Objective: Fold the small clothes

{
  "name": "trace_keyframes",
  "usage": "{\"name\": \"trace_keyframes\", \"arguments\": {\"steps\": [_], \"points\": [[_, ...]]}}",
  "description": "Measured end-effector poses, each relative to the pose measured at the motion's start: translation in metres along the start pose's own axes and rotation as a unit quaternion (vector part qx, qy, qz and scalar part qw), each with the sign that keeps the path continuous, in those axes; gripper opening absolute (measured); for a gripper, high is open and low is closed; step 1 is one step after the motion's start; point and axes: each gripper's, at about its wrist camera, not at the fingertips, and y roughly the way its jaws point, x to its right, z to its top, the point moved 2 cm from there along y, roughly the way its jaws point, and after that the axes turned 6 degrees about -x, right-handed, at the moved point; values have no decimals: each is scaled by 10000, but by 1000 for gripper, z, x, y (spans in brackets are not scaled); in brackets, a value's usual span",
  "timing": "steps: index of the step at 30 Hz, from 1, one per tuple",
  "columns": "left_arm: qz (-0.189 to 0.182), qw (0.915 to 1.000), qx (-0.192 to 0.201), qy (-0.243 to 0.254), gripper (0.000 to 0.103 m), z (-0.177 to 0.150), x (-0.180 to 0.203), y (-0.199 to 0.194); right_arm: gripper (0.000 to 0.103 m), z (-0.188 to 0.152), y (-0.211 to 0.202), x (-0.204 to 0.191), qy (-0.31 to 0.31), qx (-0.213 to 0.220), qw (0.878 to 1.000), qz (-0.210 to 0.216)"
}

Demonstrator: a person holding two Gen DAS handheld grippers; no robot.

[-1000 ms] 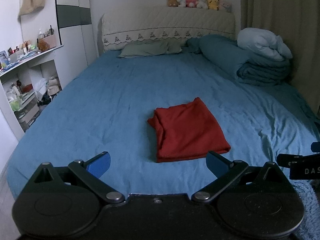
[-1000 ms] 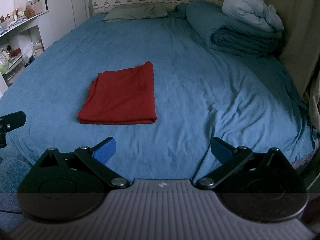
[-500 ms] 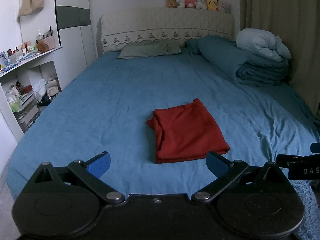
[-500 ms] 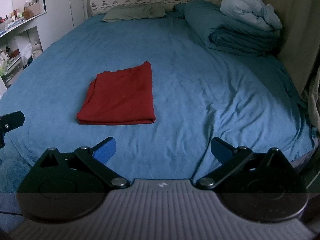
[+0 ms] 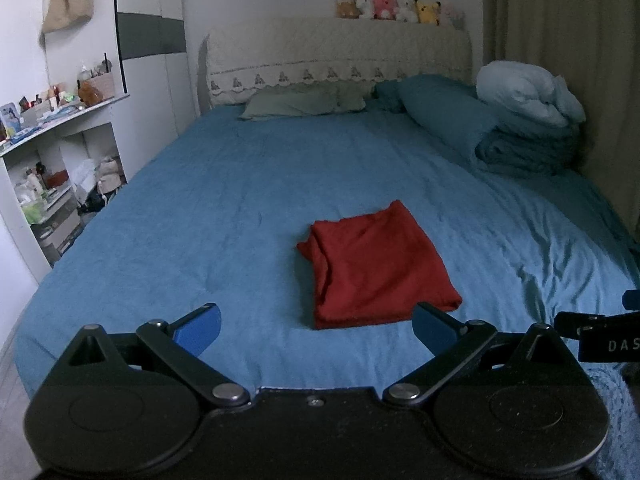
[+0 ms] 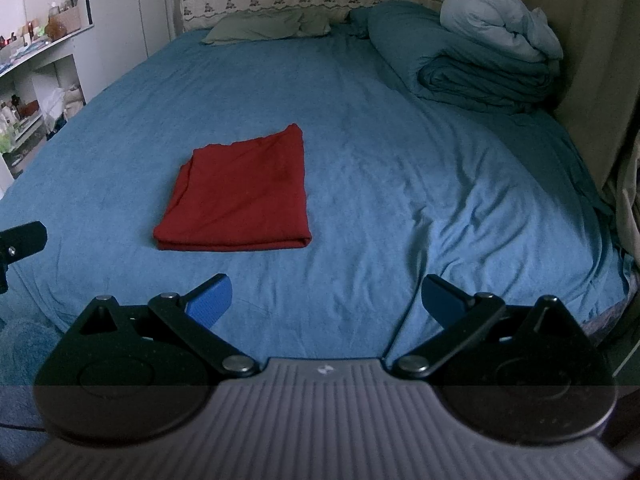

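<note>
One red folded garment (image 5: 376, 268) lies on the blue bed (image 5: 224, 216), at 12 o'clock from the left claw (image 5: 316, 326) and 11 o'clock from the right claw (image 6: 325, 300). Its long axis runs from the bed's foot toward the headboard (image 5: 336, 56), folded edge nearest. Both claws hover spread wide, holding nothing. Five plush toys (image 5: 388, 8) top the headboard. "DAS" shows on a black part at 3 o'clock.

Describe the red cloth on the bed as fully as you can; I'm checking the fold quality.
The red cloth looks like soft knit fabric, folded into a flat, roughly rectangular stack. Its near edge is a tidy fold; the left side shows bunched, uneven layers. It lies on the blue bedsheet, which alone touches it. Both open grippers, left gripper and right gripper, are off it.
</note>
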Motion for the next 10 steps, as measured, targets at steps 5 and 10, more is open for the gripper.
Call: {"name": "trace_keyframes", "arguments": {"steps": [5, 10], "points": [[-71, 9999, 35, -90, 103, 0, -2, -1, 103, 0, 0, 1, 2, 1, 10000, 6], [-146, 9998, 50, -156, 103, 1, -6, 0, 103, 0, 0, 0, 2, -4, 10000, -2]]}}
